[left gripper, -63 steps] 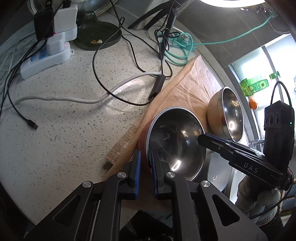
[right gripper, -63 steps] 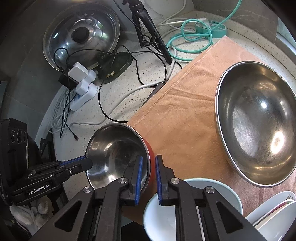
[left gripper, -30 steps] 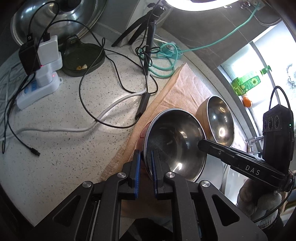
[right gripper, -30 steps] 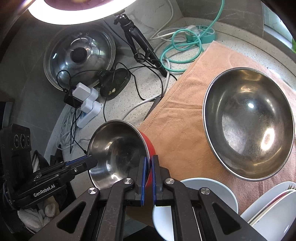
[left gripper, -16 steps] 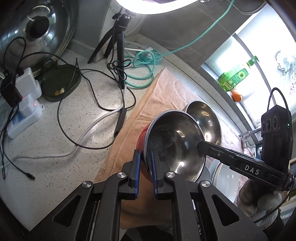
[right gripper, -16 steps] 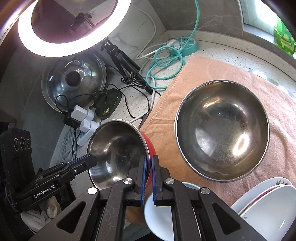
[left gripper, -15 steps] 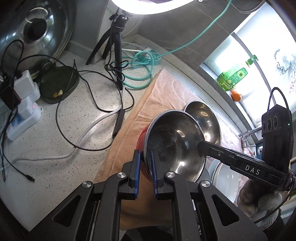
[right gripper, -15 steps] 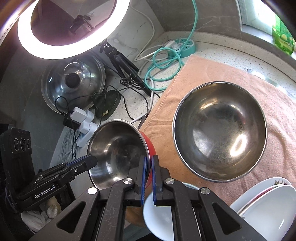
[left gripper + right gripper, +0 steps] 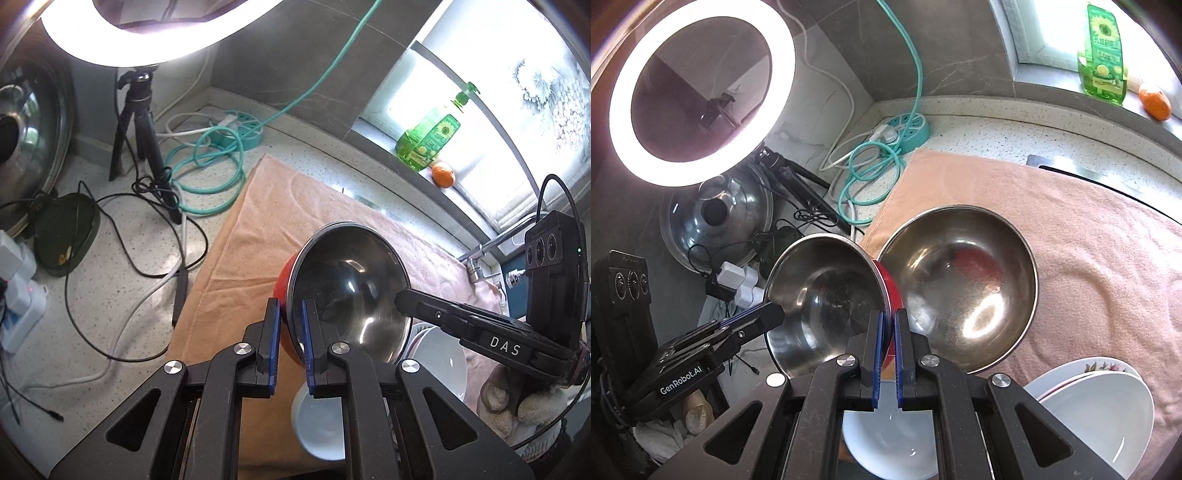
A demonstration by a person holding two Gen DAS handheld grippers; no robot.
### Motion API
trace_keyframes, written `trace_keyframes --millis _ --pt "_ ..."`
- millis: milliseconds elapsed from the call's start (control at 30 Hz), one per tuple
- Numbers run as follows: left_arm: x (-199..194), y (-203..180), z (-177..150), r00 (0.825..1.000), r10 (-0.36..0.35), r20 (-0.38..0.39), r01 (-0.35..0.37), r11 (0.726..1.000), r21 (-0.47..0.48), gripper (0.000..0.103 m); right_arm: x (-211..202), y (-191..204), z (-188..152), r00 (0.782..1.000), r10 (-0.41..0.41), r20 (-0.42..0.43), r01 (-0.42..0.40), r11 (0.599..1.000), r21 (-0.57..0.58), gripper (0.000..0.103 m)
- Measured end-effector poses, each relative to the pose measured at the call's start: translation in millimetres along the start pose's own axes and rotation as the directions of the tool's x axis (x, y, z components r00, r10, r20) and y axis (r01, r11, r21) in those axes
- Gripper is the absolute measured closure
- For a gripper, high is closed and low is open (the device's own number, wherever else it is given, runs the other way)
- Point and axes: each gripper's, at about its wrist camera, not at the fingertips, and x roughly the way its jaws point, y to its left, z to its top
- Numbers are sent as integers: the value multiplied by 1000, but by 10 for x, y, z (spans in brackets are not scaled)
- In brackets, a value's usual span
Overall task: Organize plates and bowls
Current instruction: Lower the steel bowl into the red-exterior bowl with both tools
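above the peach towel (image 9: 266, 221), both the left gripper (image 9: 288, 343) and right gripper (image 9: 888, 354) clench a red-sided steel bowl's (image 9: 827, 295) rim.

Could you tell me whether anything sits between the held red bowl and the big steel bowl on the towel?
Nothing visible does. The red bowl, gripped by both grippers, hangs beside the steel bowl, whose inside looks empty.

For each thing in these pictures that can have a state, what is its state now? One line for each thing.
red bowl: lifted and tilted, held at its rim from two sides.
left gripper: shut on the red bowl's rim.
right gripper: shut on the red bowl's rim.
steel bowl: upright on the towel, empty.
white bowl: upright, empty.
white plates: stacked.
ring light: lit.
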Motion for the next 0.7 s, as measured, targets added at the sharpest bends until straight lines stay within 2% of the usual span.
trace_keyframes --millis 333,700 --pt "363 -246 220 998 -25 -55 29 998 63 93 -86 -339 91 998 -52 38 49 996 75 97" --pt "714 -349 292 993 -3 -114 14 995 98 93 81 -587 168 993 -115 14 113 989 93 97"
